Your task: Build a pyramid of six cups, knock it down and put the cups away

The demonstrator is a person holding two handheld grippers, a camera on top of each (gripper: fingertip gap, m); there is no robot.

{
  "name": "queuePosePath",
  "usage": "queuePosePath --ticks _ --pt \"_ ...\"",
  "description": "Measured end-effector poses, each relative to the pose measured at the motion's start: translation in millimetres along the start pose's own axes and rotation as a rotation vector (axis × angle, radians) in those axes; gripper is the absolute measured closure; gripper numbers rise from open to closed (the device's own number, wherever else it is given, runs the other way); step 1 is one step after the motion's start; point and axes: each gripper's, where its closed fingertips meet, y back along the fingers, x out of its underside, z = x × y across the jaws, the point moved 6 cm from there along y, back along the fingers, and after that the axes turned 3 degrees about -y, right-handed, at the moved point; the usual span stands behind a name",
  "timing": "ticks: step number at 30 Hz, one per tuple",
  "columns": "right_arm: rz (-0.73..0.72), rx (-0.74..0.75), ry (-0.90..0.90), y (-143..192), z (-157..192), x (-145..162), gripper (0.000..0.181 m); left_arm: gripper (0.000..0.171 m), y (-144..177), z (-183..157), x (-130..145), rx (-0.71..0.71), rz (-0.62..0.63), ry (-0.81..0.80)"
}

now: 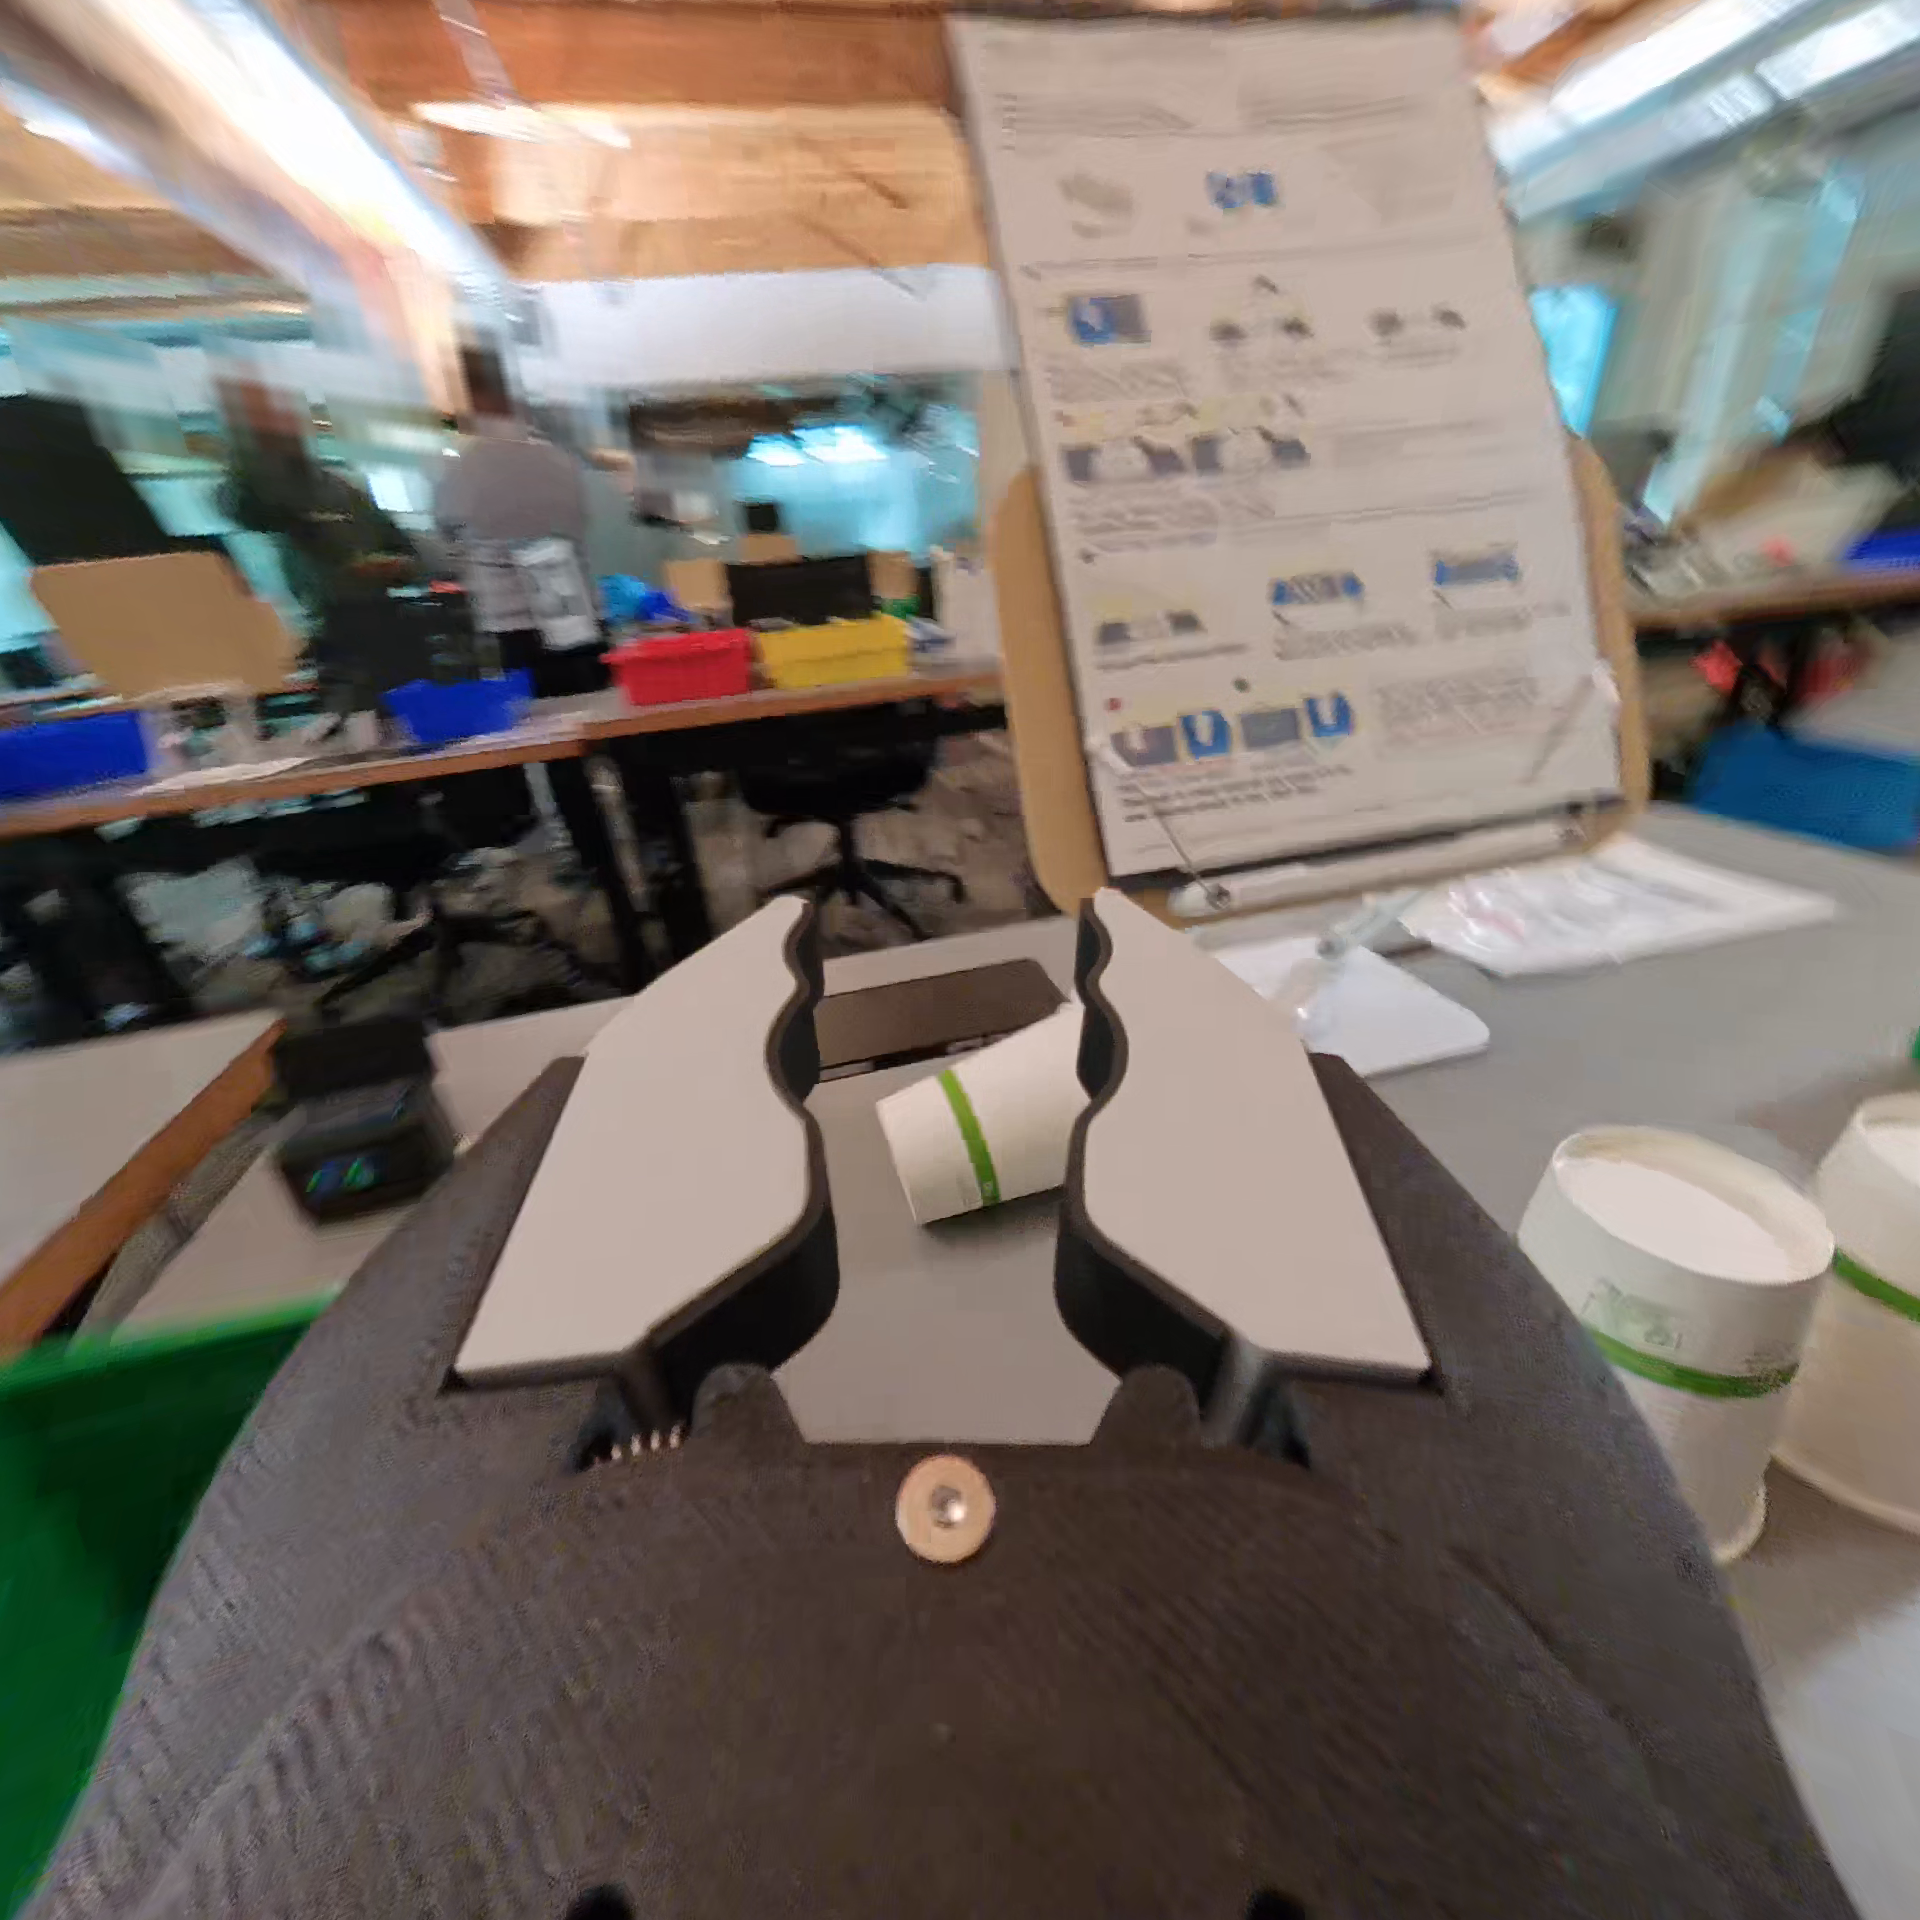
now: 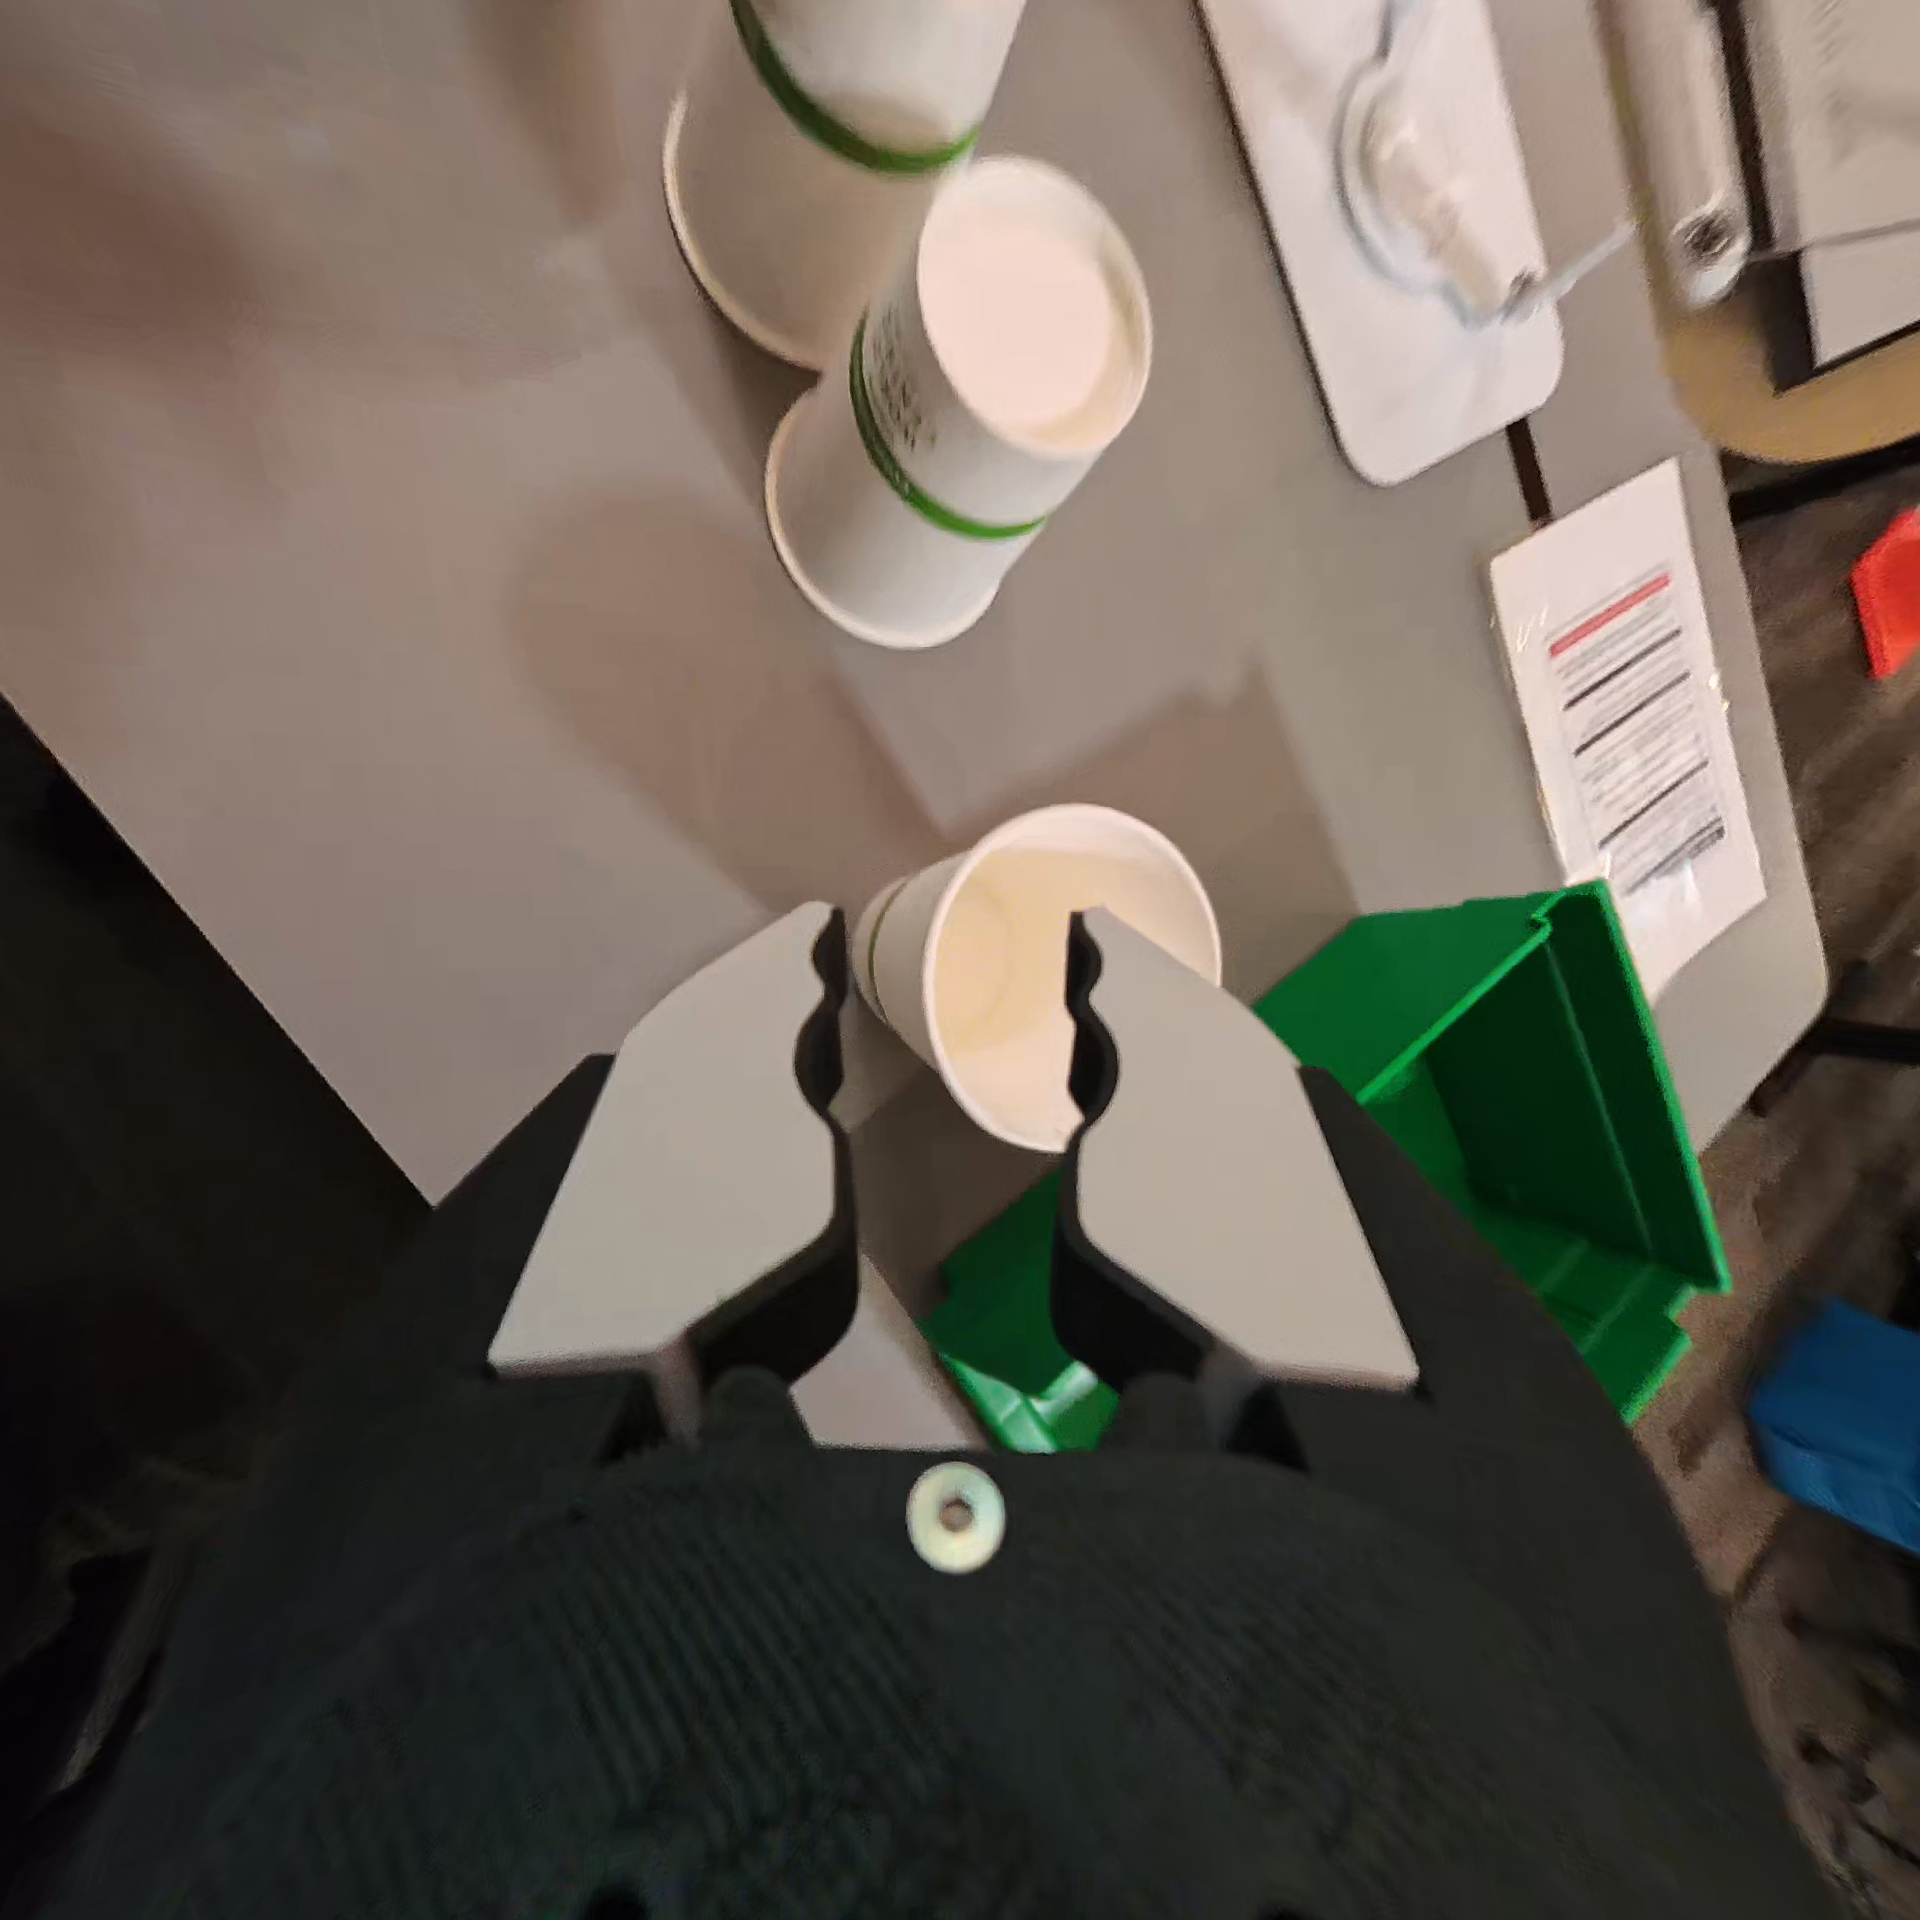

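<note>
My left gripper [image 1: 945, 935] is open and empty. Between its fingers I see a white paper cup with a green band [image 1: 977, 1138] lying on its side on the grey table [image 1: 1621, 1049], past the fingertips. My right gripper [image 2: 954, 920] is open above the table's corner. A paper cup [image 2: 997, 987] lies on its side just beyond its tips, mouth toward the camera. The right finger [image 2: 1174, 1091] overlaps the cup's mouth. I cannot tell whether it touches the cup.
Two upside-down cups [image 1: 1673, 1299] [image 1: 1870, 1299] stand at the right; they also show in the right wrist view [image 2: 966, 416] [image 2: 862, 73]. A green bin [image 2: 1507, 1091] sits by the table corner. A document stand [image 1: 1299, 468], a sleeved sheet [image 2: 1631, 707] and a black device [image 1: 358, 1143] stand around.
</note>
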Motion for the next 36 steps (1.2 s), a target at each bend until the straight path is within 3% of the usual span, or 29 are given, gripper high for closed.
queuePosePath --ticks 2,5,8,17,25,29,36 --pt "-0.069 0.0 -0.013 7 -3 -1 0.135 0.112 -39 1 -1 0.203 0.127 -0.114" --pt "-0.122 0.004 -0.037 13 -9 4 0.134 0.106 -88 4 22 0.468 0.4 -0.383" --pt "-0.148 -0.001 -0.074 13 -15 10 0.134 0.103 -131 15 48 0.562 0.574 -0.576" --pt "-0.221 0.005 -0.166 16 -33 13 0.135 0.099 -214 15 139 0.715 0.925 -0.798" --pt "-0.302 0.032 -0.228 19 -51 19 0.134 0.09 -231 10 191 0.661 1.016 -0.843" --pt "-0.331 0.044 -0.237 23 -55 21 0.134 0.09 -221 12 188 0.639 1.038 -0.812" --pt "-0.319 0.07 -0.292 28 -54 33 0.128 0.09 -194 21 159 0.555 1.001 -0.737"
